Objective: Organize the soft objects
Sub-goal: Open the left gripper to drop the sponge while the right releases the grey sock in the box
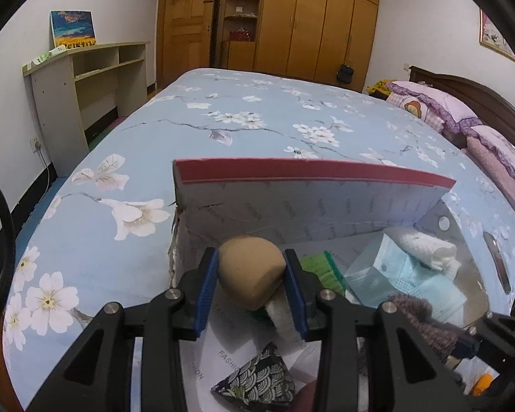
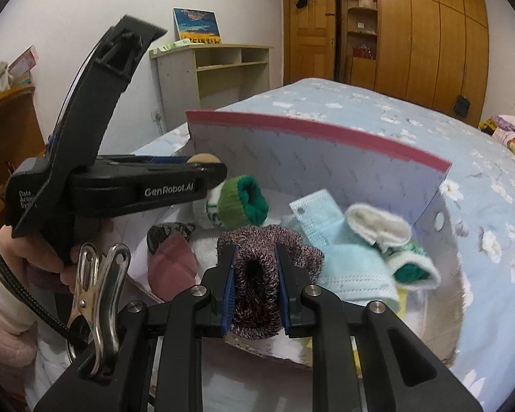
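Note:
An open white box with a red-edged lid [image 1: 312, 202] stands on the bed; it also shows in the right wrist view [image 2: 312, 168]. My left gripper [image 1: 252, 278] is shut on a tan makeup sponge [image 1: 250, 274] and holds it over the box. My right gripper [image 2: 256, 288] is shut on a maroon knitted sock [image 2: 261, 274] at the box's near edge. Inside the box lie light blue face masks [image 2: 346, 261], a white and green sock [image 2: 237, 202], a rolled white cloth [image 2: 377, 223], a pink pouch [image 2: 171, 264] and a dark patterned pouch [image 1: 257, 381].
The bed with the blue flowered cover [image 1: 223, 120] fills the view. Pink pillows [image 1: 439, 106] lie at its right. A pale shelf unit [image 1: 86, 79] stands by the left wall, wooden wardrobes [image 1: 309, 17] at the back. A metal clip [image 2: 99, 271] hangs by my right gripper.

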A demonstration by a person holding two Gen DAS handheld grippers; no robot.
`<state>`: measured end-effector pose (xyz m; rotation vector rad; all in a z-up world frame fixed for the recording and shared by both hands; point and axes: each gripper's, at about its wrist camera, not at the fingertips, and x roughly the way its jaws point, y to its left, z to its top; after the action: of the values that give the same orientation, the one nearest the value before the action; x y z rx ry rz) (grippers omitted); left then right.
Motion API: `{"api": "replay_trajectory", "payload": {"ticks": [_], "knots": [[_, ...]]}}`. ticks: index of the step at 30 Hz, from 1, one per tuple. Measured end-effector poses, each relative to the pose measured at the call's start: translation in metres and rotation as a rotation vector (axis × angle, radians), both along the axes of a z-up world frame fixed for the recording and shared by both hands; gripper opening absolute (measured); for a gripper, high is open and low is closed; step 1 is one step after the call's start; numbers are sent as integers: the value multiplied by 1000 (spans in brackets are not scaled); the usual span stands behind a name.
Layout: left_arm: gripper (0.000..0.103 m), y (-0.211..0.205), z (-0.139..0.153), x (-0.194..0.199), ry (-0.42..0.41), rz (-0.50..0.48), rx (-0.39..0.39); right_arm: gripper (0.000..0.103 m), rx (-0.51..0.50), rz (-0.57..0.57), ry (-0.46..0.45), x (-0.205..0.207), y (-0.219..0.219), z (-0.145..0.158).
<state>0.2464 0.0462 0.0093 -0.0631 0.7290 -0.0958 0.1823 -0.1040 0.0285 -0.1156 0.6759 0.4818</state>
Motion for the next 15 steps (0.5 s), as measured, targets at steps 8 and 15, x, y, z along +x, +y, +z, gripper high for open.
{"api": "replay_trajectory", "payload": {"ticks": [8, 15], "knots": [[44, -3, -2, 2, 12, -8, 16, 25, 16, -3, 34, 0, 1, -7], [52, -6, -2, 1, 25, -10, 24, 34, 13, -4, 32, -1, 2, -6]]}}
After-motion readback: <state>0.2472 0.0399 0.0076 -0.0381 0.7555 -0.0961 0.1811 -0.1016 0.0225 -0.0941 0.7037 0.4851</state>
